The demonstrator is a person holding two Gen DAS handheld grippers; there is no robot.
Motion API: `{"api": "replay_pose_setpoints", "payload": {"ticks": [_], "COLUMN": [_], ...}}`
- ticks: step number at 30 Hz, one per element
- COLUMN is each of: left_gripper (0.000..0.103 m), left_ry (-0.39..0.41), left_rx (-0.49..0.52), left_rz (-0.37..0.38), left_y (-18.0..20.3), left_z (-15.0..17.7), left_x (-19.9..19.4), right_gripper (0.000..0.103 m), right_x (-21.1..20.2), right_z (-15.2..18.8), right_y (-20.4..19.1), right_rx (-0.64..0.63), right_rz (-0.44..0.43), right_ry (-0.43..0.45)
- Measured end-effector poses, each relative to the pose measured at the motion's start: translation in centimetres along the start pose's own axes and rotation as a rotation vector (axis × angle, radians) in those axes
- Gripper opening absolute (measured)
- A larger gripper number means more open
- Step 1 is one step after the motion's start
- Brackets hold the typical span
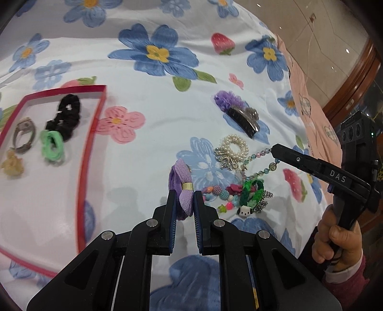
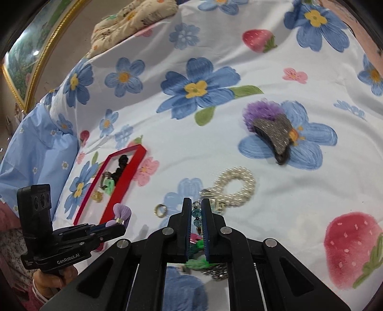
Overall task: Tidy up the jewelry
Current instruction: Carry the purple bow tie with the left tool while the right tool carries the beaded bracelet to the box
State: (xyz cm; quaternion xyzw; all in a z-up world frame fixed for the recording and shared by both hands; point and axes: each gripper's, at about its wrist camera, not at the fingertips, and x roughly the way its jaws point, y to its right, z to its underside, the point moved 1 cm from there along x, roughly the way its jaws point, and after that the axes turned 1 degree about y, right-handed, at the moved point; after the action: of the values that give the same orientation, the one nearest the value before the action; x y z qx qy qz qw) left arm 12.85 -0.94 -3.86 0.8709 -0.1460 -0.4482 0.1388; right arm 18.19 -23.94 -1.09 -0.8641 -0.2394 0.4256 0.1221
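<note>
My left gripper (image 1: 183,194) is shut on a purple hair tie (image 1: 182,189) with a gold band, held above the flowered cloth; the same gripper (image 2: 119,223) shows at lower left in the right wrist view. My right gripper (image 2: 196,203) is shut on a string of blue-green beads (image 2: 196,216); in the left wrist view its tip (image 1: 275,150) pinches the bead string (image 1: 259,172), which trails down to a heap of jewelry (image 1: 237,196). A red-rimmed tray (image 1: 92,134) at left holds a black scrunchie (image 1: 65,117), a green hair tie (image 1: 51,146), a watch and a pale clip.
A pearl bracelet (image 2: 235,189) with a metal brooch lies beyond the right gripper. A glittery claw clip (image 2: 275,136) rests on a purple scrunchie (image 2: 259,112) farther back. A small gold ring (image 2: 160,210) lies on the cloth. A folded cloth bundle (image 2: 129,21) sits far back.
</note>
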Motion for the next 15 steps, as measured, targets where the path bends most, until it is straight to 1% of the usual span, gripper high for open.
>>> {"api": "replay_pose_setpoints", "payload": {"ticks": [4,15], "left_gripper": [0.012,0.012], "left_ry": [0.030,0.095], "left_rx": [-0.024,-0.096], "left_rz": [-0.008,-0.060], "left_y": [-1.2,-5.3], "left_z": [0.3,1.2], "left_x": [-1.7,-5.9], "right_gripper": [0.008,0.008], "right_x": [0.0,1.6], "right_z": [0.1,0.5], "right_y": [-1.7,-7.2], "right_rx": [-0.027,-0.110], "right_rz": [-0.019,-0.091], "right_ry": [0.000,-0.031]}}
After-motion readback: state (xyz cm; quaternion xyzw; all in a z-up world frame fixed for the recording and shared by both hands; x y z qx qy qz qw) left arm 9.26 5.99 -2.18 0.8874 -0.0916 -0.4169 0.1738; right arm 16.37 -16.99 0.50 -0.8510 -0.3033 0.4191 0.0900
